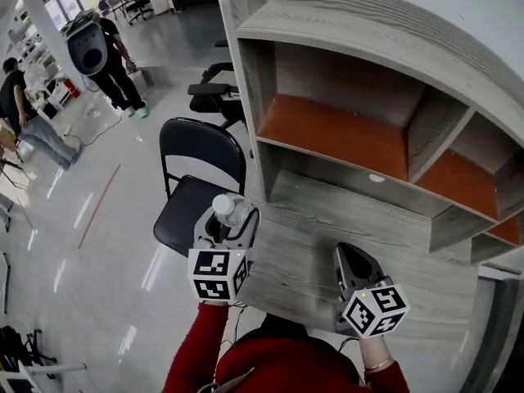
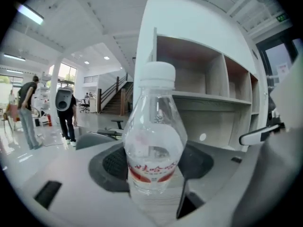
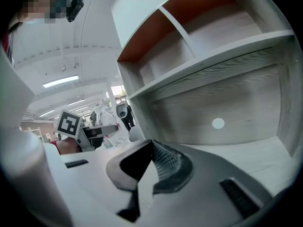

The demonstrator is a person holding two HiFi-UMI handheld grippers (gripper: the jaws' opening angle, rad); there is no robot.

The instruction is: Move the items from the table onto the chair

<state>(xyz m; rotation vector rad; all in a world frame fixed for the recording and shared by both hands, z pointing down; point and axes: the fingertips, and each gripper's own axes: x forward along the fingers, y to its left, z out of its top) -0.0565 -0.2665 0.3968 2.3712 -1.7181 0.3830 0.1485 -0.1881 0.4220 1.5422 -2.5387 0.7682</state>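
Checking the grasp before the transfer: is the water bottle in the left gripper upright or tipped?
Upright: in the left gripper view the water bottle stands vertical between the jaws, white cap on top.

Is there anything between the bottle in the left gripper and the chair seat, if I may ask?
Nothing visible: the bottle in the left gripper is at the table edge, right beside the chair seat.

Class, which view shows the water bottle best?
The left gripper view: the water bottle fills the centre, white cap to red label, between the jaws. The head view shows just its cap and shoulder above the left gripper. The right gripper view hardly shows it.
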